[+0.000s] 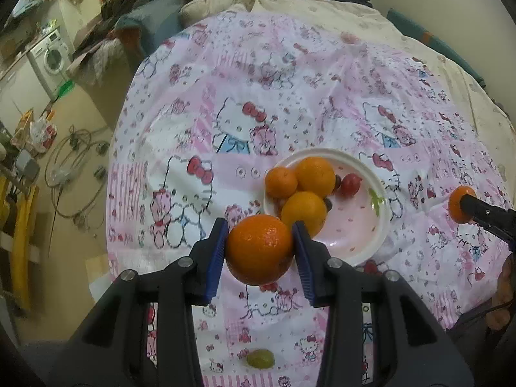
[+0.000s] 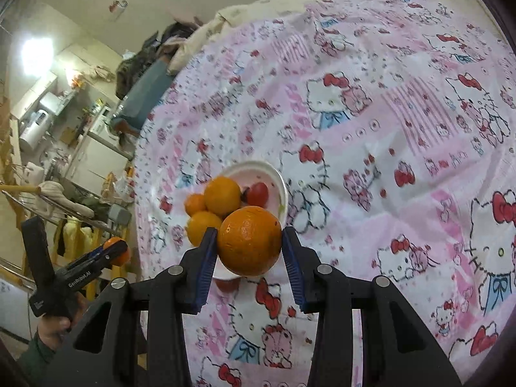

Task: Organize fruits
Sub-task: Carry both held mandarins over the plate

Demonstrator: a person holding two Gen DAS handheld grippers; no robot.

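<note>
My left gripper [image 1: 260, 247] is shut on an orange [image 1: 259, 250], held above the cloth just left of a white plate [image 1: 364, 242]. The plate holds three oranges [image 1: 314, 177], a red tomato [image 1: 351, 184] and dark grapes [image 1: 328, 204]. My right gripper [image 2: 249, 245] is shut on another orange [image 2: 249, 245], held above the near rim of the same plate [image 2: 280, 187]. Each gripper shows in the other's view, the right one [image 1: 464, 208] at the right edge and the left one [image 2: 117, 251] at the lower left. A green grape [image 1: 260, 358] lies on the cloth below my left gripper.
A pink Hello Kitty cloth [image 1: 290, 96] covers the round table. A red fruit [image 2: 227, 285] lies by the plate's near rim. Bedding and clothes [image 1: 145, 6] are piled beyond the table. A washing machine [image 1: 53, 58] and cables [image 1: 74, 167] are on the floor at left.
</note>
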